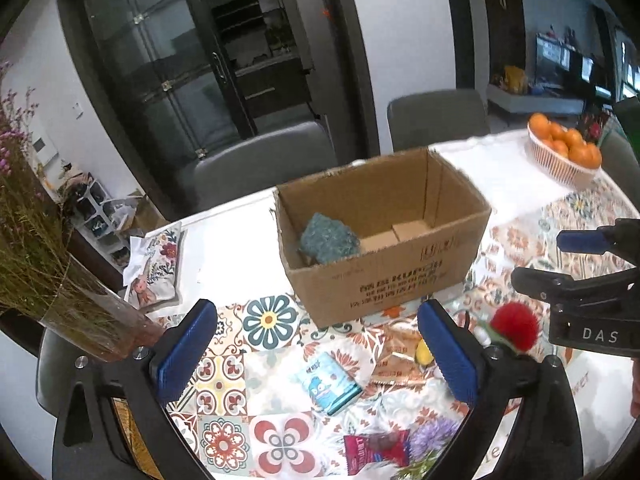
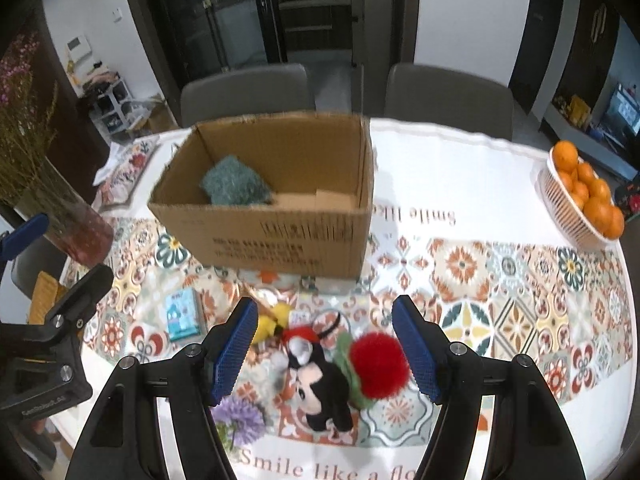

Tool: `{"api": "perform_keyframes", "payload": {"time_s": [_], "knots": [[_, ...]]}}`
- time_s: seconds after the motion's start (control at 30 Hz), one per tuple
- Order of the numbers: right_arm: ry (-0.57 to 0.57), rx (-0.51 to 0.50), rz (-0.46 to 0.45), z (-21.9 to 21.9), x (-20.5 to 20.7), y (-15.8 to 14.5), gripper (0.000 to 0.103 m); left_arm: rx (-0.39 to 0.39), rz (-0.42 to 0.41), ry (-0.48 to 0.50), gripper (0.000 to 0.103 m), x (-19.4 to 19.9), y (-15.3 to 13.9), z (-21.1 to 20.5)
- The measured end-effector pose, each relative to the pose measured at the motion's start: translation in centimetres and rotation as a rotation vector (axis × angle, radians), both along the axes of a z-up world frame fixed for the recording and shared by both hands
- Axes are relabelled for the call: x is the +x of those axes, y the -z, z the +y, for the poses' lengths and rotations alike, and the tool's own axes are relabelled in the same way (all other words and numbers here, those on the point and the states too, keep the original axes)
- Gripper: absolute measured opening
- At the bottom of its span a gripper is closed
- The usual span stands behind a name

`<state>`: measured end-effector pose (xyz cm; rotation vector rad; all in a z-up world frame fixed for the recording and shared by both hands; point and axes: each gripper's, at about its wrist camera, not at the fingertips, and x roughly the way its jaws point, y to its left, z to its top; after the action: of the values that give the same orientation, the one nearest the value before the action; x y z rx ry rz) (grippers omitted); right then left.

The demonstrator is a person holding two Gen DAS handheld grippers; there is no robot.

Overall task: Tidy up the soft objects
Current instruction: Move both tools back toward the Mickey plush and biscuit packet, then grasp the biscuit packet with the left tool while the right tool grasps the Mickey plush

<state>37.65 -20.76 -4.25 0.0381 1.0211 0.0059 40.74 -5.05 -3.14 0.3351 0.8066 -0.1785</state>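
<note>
Right gripper point(image 2: 324, 346) jaws released, nearer; plush mouse point(image 2: 320, 384) dead centre below, long axis 11-to-5; box point(image 2: 280, 236) at 12.

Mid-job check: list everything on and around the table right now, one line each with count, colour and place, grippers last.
cardboard box: 1, brown, open, table centre
knitted pad: 1, teal, inside the box, left end
mouse plush: 1, black, red cap, between the right gripper's fingers, on the cloth
pompom flower: 1, red, green base, beside the plush
yellow toy: 1, yellow, before the box
tissue pack: 1, light blue, before the box
snack packet: 1, red, near edge
purple flower: 1, near edge
orange basket: 1, white, oranges, far right
vase: 1, glass, dried flowers, left
chairs: 2, grey, behind table
left gripper: open
right gripper: open
</note>
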Motion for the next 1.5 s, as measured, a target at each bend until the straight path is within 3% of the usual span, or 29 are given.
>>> {"api": "perform_keyframes", "payload": {"time_s": [0.3,0.67,1.1,1.5], "knots": [[-0.004,0.024,0.159,0.6,0.0,4.3,0.071,0.022,0.156,0.031,0.102,1.6,4.2,-0.1],[0.008,0.051,0.328,0.6,0.4,9.1,0.071,0.073,0.356,0.154,0.102,3.0,10.0,-0.8],[-0.030,0.007,0.387,1.0,0.4,12.3,0.071,0.034,0.489,0.232,0.100,4.0,14.5,-2.3],[-0.045,0.024,0.406,1.1,1.0,14.8,0.071,0.021,0.560,0.204,0.086,5.8,18.0,-4.3]]}}
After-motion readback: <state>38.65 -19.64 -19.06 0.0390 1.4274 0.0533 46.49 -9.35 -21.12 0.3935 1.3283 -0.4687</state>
